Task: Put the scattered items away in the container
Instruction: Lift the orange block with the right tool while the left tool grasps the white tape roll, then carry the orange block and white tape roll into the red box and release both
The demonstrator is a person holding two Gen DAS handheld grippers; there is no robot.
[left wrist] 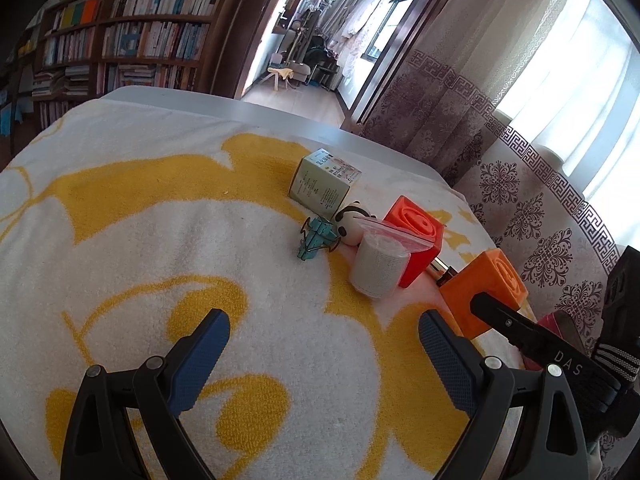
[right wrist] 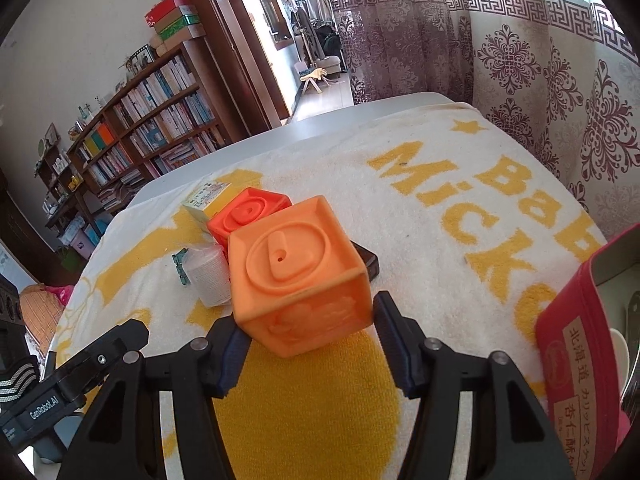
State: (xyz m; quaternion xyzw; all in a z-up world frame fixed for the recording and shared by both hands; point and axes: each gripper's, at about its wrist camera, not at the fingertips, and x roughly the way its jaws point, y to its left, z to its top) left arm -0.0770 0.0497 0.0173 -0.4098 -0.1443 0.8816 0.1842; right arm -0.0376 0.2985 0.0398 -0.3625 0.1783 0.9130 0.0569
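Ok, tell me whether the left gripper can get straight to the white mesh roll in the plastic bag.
Probably yes. The left gripper is open over bare towel, and nothing lies between it and the white mesh roll. The red-orange cube stands close behind.

The left gripper (left wrist: 324,354) tilts downward, its jaws spread wide with nothing between the blue ribbed pads (left wrist: 200,364). The right gripper (right wrist: 308,344) tilts downward too; a soft orange embossed cube (right wrist: 298,280) sits between its jaws, left pad touching it, right pad just beside it
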